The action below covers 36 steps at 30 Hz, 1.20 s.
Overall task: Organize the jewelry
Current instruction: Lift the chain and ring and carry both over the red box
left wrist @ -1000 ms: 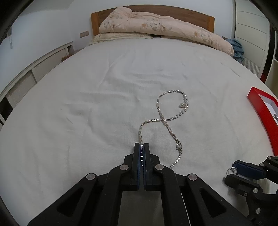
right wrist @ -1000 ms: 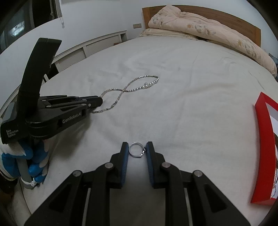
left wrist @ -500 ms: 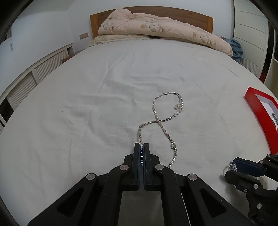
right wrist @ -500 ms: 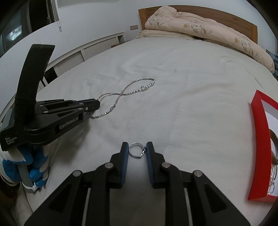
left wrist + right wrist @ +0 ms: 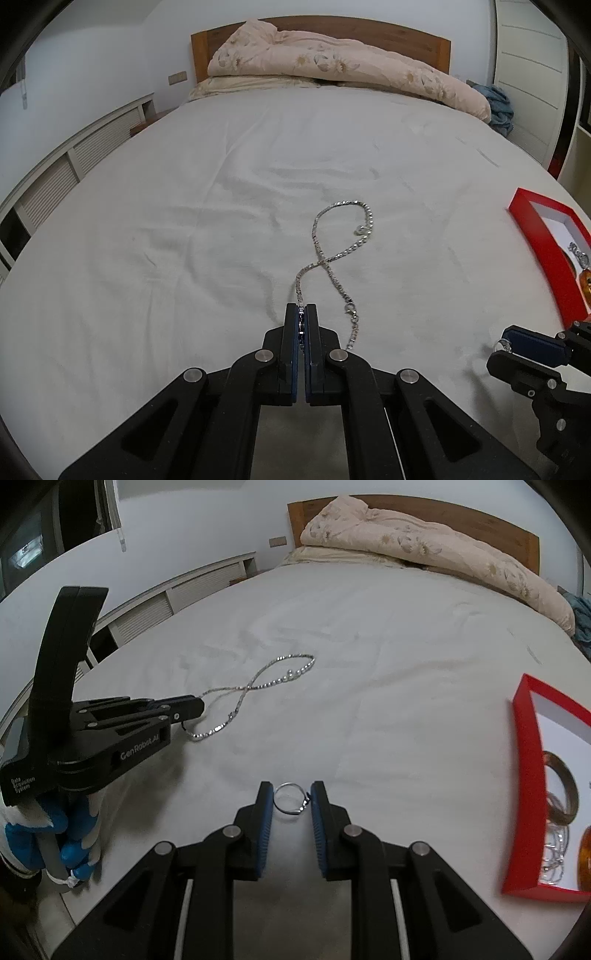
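Note:
A silver chain necklace (image 5: pixel 341 243) lies in a figure-eight loop on the white bed sheet (image 5: pixel 184 221). My left gripper (image 5: pixel 302 314) is shut on one end of the necklace, whose other end with the clasp trails beside the fingers. The right wrist view shows the same necklace (image 5: pixel 258 681) running from the left gripper (image 5: pixel 197 709). My right gripper (image 5: pixel 291 797) is shut on a small silver ring (image 5: pixel 290 798), held between its blue pads just above the sheet. In the left wrist view the right gripper (image 5: pixel 504 349) sits at the lower right.
A red jewelry box (image 5: pixel 524 775) lies open at the right, with bangles and other pieces inside; its red rim (image 5: pixel 535 240) also shows in the left wrist view. A folded floral duvet (image 5: pixel 332 62) lies by the wooden headboard. A blue-and-white gloved hand (image 5: pixel 48 834) holds the left gripper.
The necklace's loop has been drawn a little toward the left gripper and sits lower and narrower. The red box shows more of its inside. Both grips are unchanged.

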{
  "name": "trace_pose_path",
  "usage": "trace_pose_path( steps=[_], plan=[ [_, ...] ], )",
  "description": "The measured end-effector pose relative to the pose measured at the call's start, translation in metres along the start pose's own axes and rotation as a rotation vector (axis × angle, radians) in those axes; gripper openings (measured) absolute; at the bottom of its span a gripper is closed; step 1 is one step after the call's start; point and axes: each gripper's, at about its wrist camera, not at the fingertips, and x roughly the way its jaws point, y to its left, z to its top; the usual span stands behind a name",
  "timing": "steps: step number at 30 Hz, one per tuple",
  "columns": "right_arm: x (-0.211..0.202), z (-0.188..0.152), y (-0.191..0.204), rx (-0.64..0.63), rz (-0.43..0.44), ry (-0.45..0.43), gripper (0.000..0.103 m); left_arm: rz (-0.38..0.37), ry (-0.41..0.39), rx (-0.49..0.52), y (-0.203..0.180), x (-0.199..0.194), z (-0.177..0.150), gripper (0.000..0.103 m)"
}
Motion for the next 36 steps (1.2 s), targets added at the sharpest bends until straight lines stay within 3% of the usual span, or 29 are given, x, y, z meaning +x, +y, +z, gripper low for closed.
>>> trace_pose_path(
  steps=[23,36],
  plan=[
    [-0.074,0.012,-0.019,0.028,-0.071,-0.085,0.019,-0.024,-0.063,0.053,-0.039,-0.053,0.018,0.002],
    [-0.136,0.008,-0.050,0.071,-0.126,-0.156,0.019,-0.054,-0.130,0.107,-0.088,-0.102,0.044,0.002]
  ],
)
